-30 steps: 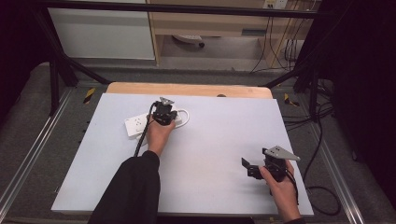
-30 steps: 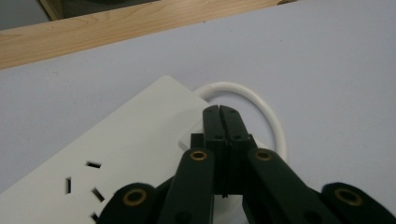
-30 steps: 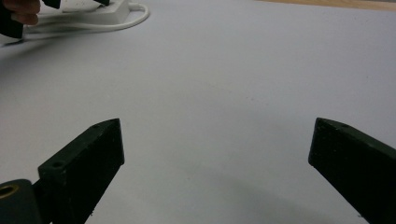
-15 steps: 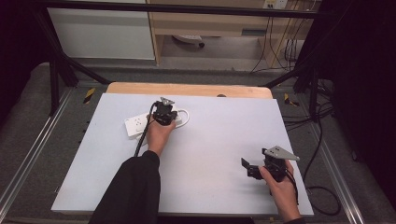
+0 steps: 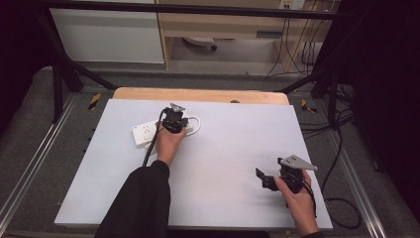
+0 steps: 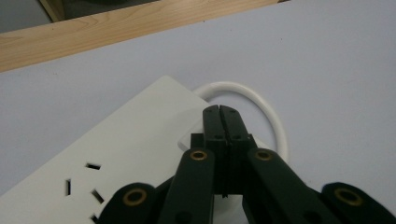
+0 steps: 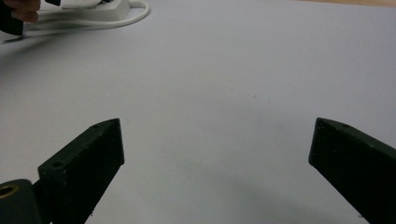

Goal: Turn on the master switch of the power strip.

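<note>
left gripper view: smooth white power strip (image 6: 116, 154), looped cord (image 6: 261, 105).

You have a wooden table (image 5: 198, 94) with a big pale grey sheet (image 5: 223, 148) on top. On the sheet lies a white power strip (image 5: 148, 133) with its looped white cord (image 5: 194, 120).

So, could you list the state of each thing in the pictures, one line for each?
Left gripper: shut, tips over the power strip's end.
Right gripper: open, holding nothing, above bare mat.
Power strip: lying flat, visible sockets unplugged.
White cable: curved in a loop beside the strip.
</note>
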The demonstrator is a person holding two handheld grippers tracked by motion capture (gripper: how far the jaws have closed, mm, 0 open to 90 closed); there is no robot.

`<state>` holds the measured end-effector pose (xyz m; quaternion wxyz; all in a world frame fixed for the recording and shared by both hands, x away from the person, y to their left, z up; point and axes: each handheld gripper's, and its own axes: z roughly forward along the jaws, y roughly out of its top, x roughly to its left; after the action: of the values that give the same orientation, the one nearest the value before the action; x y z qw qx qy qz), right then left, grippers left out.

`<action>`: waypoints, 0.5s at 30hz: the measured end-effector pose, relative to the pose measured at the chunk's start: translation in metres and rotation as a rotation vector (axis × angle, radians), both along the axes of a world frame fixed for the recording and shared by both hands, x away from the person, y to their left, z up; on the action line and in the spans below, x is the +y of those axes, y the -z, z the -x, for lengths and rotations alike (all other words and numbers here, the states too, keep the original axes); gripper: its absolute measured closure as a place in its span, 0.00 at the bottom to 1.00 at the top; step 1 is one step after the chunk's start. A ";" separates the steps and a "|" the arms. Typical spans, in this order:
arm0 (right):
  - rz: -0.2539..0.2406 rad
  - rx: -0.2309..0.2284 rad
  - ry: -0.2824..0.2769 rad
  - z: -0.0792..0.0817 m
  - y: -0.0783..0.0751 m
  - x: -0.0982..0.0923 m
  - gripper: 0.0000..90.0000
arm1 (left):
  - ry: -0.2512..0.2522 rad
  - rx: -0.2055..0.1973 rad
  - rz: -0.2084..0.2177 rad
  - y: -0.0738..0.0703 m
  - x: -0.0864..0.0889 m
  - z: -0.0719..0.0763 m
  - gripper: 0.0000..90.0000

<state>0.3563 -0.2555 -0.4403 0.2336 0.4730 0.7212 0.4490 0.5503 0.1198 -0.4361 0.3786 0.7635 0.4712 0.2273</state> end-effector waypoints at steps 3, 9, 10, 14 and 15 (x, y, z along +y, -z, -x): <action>0.001 0.000 0.000 0.000 0.000 0.000 0.04 | -0.004 0.000 0.002 0.000 0.000 0.000 1.00; -0.001 0.000 -0.001 0.000 0.000 0.000 0.04 | 0.000 -0.003 -0.003 0.000 -0.001 0.001 1.00; 0.001 -0.001 -0.002 0.000 0.000 0.000 0.04 | 0.003 -0.005 -0.010 0.000 -0.001 0.001 1.00; 0.005 0.001 -0.005 -0.001 0.000 0.000 0.04 | 0.002 -0.004 -0.005 0.000 0.000 0.001 1.00; 0.005 0.002 -0.005 -0.001 0.001 0.000 0.04 | 0.001 -0.003 -0.002 0.000 0.000 0.001 1.00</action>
<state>0.3569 -0.2552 -0.4408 0.2332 0.4711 0.7237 0.4472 0.5498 0.1199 -0.4361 0.3785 0.7638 0.4702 0.2287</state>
